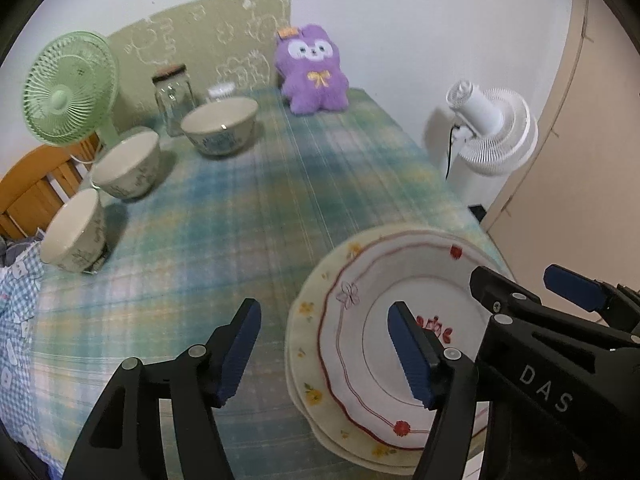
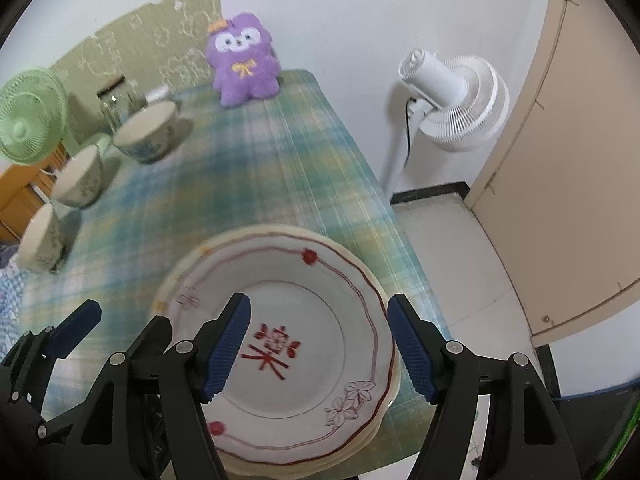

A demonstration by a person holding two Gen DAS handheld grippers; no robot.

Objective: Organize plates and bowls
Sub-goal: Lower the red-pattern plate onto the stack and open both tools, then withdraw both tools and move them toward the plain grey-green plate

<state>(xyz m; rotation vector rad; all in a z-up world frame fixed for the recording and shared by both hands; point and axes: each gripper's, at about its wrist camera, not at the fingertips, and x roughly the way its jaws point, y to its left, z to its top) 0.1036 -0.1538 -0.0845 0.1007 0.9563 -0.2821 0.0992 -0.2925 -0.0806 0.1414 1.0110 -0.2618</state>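
Black-framed, blue-padded, the left hand-held gripper (image 1: pixel 324 354) stands with its jaws apart and nothing between the pads; one pad hangs over the plaid cloth, the other over the plate stack. The right hand-held gripper (image 2: pixel 318 346) is likewise spread wide, gripping nothing, its pads above the top plate without touching it.

Directly below both sits the stack of scalloped ceramic plates (image 2: pixel 320 280): a white top plate with red line border, red flower marks and a red centre motif, on cream plates with yellow flowers. In the left wrist view the stack lies at 5 o'clock, near the edge of the surface (image 1: pixel 240 208), which is covered by a green-blue plaid cloth.

Three cream ceramic bowls with dark printed patterns sit apart in a row from 9 to 11 o'clock: nearest bowl (image 1: pixel 74 236), middle bowl (image 1: pixel 126 164), far bowl (image 1: pixel 220 124).

Behind the far bowl stands a clear glass jar (image 1: pixel 174 98). A purple plush toy (image 1: pixel 312 70) sits at 12 o'clock.
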